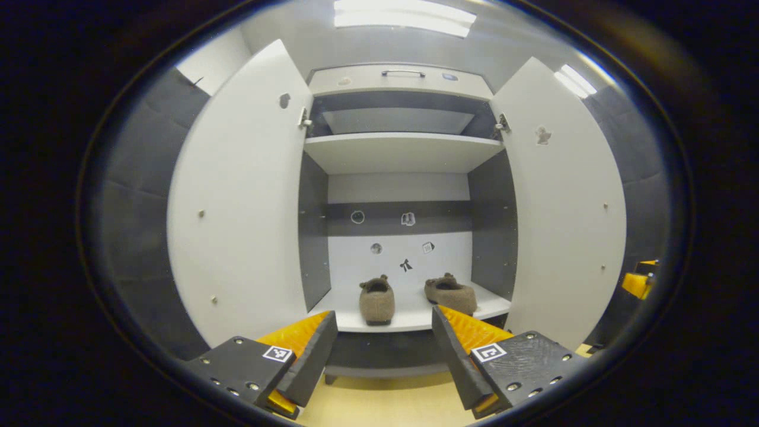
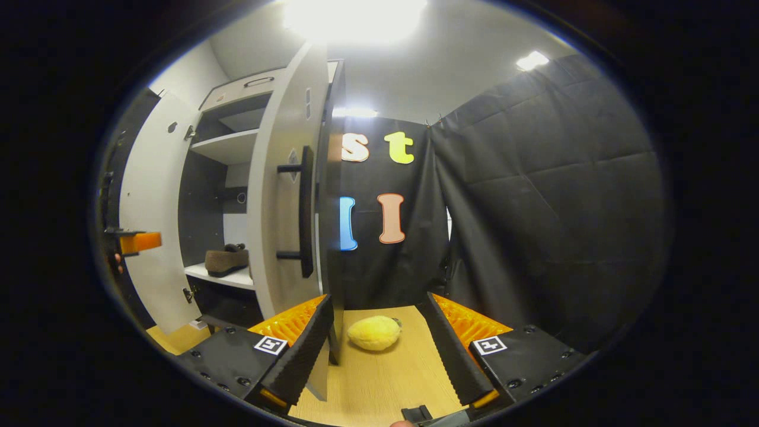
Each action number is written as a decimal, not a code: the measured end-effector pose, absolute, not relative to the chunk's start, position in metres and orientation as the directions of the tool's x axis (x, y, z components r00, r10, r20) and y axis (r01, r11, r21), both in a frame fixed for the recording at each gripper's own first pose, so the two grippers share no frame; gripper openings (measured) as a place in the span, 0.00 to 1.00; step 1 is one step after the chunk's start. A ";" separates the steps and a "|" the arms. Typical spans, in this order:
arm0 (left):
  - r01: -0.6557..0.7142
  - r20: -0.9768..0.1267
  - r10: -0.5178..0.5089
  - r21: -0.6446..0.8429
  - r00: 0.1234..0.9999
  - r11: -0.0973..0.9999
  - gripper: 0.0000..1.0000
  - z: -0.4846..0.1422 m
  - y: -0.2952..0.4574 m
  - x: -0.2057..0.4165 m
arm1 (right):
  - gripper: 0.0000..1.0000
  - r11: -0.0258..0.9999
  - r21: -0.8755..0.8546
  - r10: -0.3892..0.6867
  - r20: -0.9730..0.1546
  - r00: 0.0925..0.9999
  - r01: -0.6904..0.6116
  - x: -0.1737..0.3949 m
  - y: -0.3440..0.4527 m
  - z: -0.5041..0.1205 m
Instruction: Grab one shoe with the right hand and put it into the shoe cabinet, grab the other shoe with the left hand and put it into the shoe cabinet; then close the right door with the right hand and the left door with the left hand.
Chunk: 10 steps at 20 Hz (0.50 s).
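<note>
Shoes (image 1: 377,301) (image 1: 450,293) sit on the cabinet's bottom shelf (image 1: 409,323), beyond the left gripper (image 1: 384,350), open and empty. The right gripper (image 2: 376,350), open too, straddles the right door (image 2: 284,196) edge; closing it seemingly comes next, by pushing inward.

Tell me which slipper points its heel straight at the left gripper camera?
The left slipper: in the left gripper view its rounded heel faces the camera squarely. The right slipper is turned at an angle, showing its side.
</note>
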<state>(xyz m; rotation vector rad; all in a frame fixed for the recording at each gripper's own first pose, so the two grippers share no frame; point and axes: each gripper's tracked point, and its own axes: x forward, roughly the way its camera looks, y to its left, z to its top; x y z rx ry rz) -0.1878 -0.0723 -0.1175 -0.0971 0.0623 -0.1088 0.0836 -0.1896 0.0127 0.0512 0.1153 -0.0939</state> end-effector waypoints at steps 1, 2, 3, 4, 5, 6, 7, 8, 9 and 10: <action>0.091 -0.061 -0.098 -0.107 0.993 0.990 0.94 -0.120 -0.060 -0.199 | 0.96 0.993 0.050 -0.103 -0.102 0.989 0.108 0.091 -0.191 0.022; 0.075 -0.061 -0.083 -0.111 0.995 0.991 0.92 -0.123 -0.047 -0.210 | 0.96 0.991 0.051 -0.120 -0.086 0.989 0.125 0.098 -0.194 0.028; 0.058 -0.059 -0.065 -0.113 0.996 0.992 0.89 -0.123 -0.033 -0.220 | 0.96 0.988 0.051 -0.142 -0.072 0.987 0.146 0.105 -0.196 0.037; 0.037 -0.055 -0.044 -0.114 0.998 0.993 0.96 -0.123 -0.016 -0.228 | 0.96 0.984 0.051 -0.167 -0.061 0.984 0.170 0.108 -0.199 0.045; 0.014 -0.051 -0.020 -0.113 0.998 0.993 0.96 -0.121 0.002 -0.238 | 0.97 0.980 0.053 -0.189 -0.051 0.981 0.192 0.112 -0.201 0.052; -0.009 -0.052 0.003 -0.116 0.999 0.993 0.96 -0.122 0.021 -0.244 | 0.97 0.976 0.057 -0.210 -0.042 0.977 0.212 0.116 -0.201 0.058; -0.026 -0.055 0.020 -0.120 0.998 0.992 0.93 -0.123 0.037 -0.249 | 0.97 0.973 0.064 -0.220 -0.037 0.975 0.222 0.121 -0.198 0.062; -0.048 -0.056 0.041 -0.124 0.998 0.991 0.96 -0.123 0.056 -0.253 | 0.97 0.974 0.074 -0.214 -0.034 0.976 0.216 0.124 -0.191 0.064; -0.070 -0.054 0.063 -0.124 0.997 0.990 0.96 -0.124 0.074 -0.256 | 0.93 0.972 0.076 -0.220 -0.034 0.975 0.222 0.126 -0.185 0.065; -0.092 -0.050 0.086 -0.123 0.995 0.988 0.96 -0.124 0.090 -0.259 | 0.97 0.969 0.065 -0.236 -0.035 0.971 0.238 0.129 -0.187 0.064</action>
